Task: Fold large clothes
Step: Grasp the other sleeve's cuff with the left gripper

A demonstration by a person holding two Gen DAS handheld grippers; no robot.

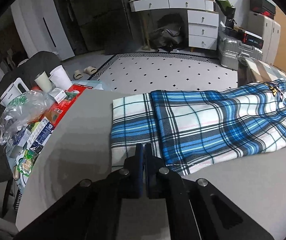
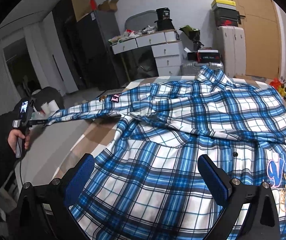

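Note:
A blue, white and black plaid shirt (image 2: 183, 140) lies spread on the bed, with an embroidered "V" logo on its chest at the right. One sleeve (image 1: 203, 124) stretches out to the left over a grey surface (image 1: 78, 132). My left gripper (image 1: 144, 148) is shut on the sleeve's cuff edge; it also shows in the right wrist view (image 2: 42, 122), holding the sleeve end taut. My right gripper (image 2: 146, 172) is open, its blue pads wide apart, hovering just above the shirt's lower body and holding nothing.
A cluttered side table (image 1: 32, 120) with cups, plastic bags and boxes stands to the left of the grey surface. Across a patterned rug (image 1: 163, 72) stand a white desk with drawers (image 1: 183, 18), a silver suitcase (image 1: 241, 52) and stacked boxes. Toys (image 2: 283, 92) lie at the bed's far right.

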